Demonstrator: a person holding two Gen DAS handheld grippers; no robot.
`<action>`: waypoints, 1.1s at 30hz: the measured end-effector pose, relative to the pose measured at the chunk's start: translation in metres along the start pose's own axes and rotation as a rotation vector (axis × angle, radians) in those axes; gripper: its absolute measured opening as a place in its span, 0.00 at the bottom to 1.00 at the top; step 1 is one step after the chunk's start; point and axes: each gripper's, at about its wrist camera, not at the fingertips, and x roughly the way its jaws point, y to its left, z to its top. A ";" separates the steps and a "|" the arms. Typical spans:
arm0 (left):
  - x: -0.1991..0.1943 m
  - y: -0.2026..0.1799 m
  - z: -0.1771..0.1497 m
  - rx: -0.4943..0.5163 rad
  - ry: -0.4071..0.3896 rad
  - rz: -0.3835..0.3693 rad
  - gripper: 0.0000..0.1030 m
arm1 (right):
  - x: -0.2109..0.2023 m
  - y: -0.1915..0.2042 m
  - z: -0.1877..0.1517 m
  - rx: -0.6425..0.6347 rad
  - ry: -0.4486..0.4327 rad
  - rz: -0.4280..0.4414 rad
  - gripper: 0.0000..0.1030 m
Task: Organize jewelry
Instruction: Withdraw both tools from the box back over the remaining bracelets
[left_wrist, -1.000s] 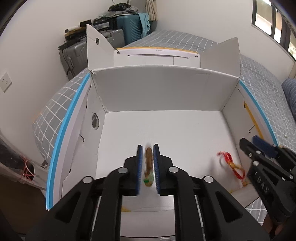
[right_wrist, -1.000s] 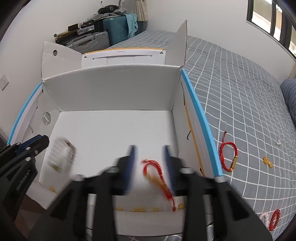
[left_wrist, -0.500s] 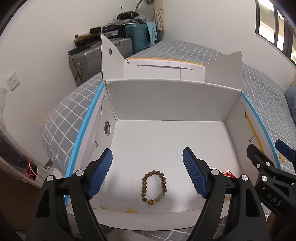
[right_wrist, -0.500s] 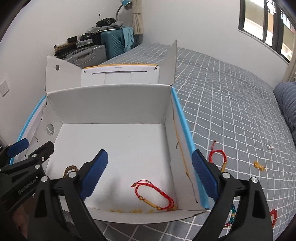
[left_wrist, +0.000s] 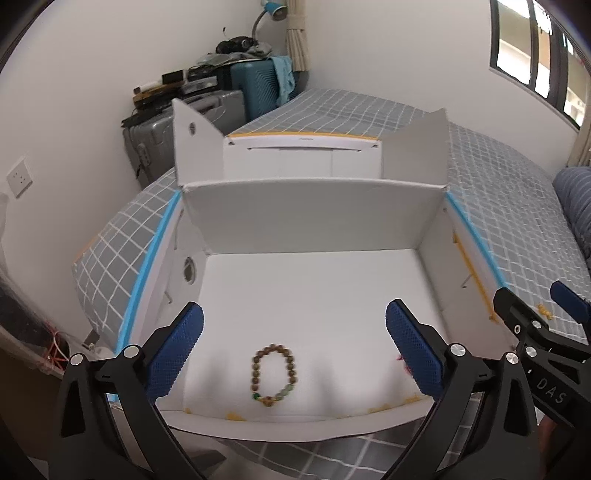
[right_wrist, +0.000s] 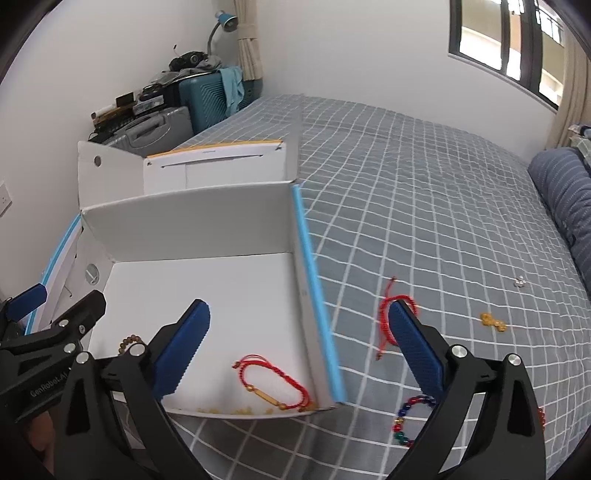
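A white cardboard box (left_wrist: 314, 225) stands open on the grey checked bed. On its floor near the front wall lies a brown bead bracelet (left_wrist: 273, 380), loose below my left gripper (left_wrist: 294, 314). That gripper's jaws are opening wide and touch nothing. A red cord bracelet (right_wrist: 273, 384) with a gold bar lies in the box's (right_wrist: 192, 221) front right corner. Above it my right gripper (right_wrist: 299, 312) is also opening, with nothing held. Each gripper shows at the edge of the other's view.
More jewelry lies on the bed right of the box: a second red cord bracelet (right_wrist: 386, 317), a multicoloured bead bracelet (right_wrist: 402, 421) and a small gold piece (right_wrist: 493, 322). Suitcases (left_wrist: 184, 122) stand against the far wall, and a blue pillow (right_wrist: 565, 199) lies at right.
Both grippers opened wide and let go: the bead bracelet and the red cord bracelet now lie on the box floor. Both grippers drew back and rose.
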 end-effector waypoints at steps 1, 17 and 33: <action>-0.001 -0.004 0.001 0.002 -0.001 -0.006 0.95 | -0.002 -0.007 0.001 0.002 -0.002 -0.009 0.91; 0.002 -0.150 0.014 0.156 -0.002 -0.167 0.95 | -0.018 -0.159 -0.010 0.136 0.028 -0.198 0.91; 0.048 -0.273 0.000 0.295 0.072 -0.255 0.95 | 0.020 -0.276 -0.022 0.245 0.143 -0.235 0.91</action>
